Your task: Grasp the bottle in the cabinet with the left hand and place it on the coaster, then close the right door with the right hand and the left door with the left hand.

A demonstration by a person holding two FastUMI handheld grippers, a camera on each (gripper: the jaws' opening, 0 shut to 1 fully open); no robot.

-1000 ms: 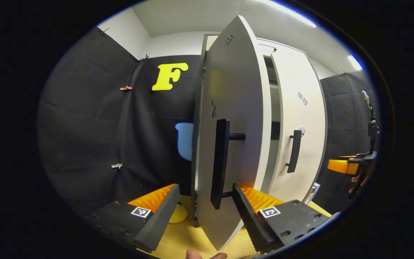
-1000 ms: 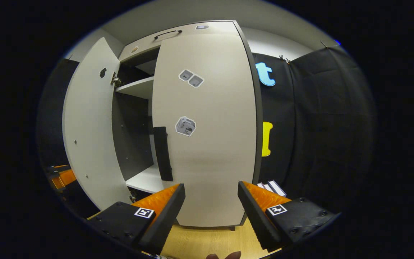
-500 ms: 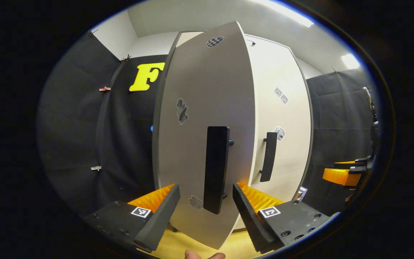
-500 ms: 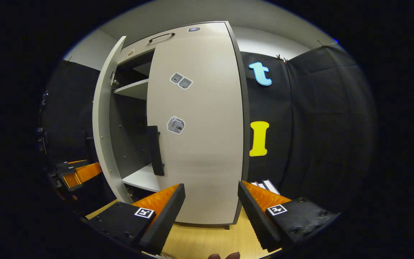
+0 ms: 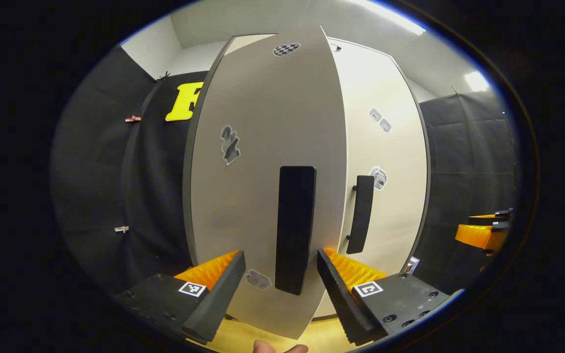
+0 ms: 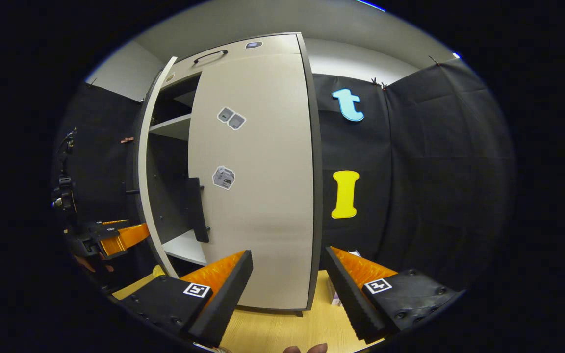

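Note:
The grey left door (image 5: 243,206) of the cabinet stands close in front of my left gripper (image 5: 280,289). That gripper is open, and the lower end of the door's black handle (image 5: 295,225) lies between its fingers. The right door (image 6: 263,186) is shut, with its black handle (image 5: 361,213) beside the left one. In the right gripper view the left door (image 6: 145,176) is still ajar, with shelves (image 6: 170,127) showing in the gap. My right gripper (image 6: 287,294) is open and holds nothing, a little back from the right door.
The cabinet stands on a wooden table (image 6: 272,328). A small box (image 6: 334,294) lies by its right foot. My right gripper (image 5: 481,234) shows at the far right of the left gripper view, my left gripper (image 6: 115,235) at the left of the right gripper view.
The left door has swung from wide open to nearly shut, my left gripper following it with the handle between its fingers. My right gripper has drifted slightly right, away from the shut right door.

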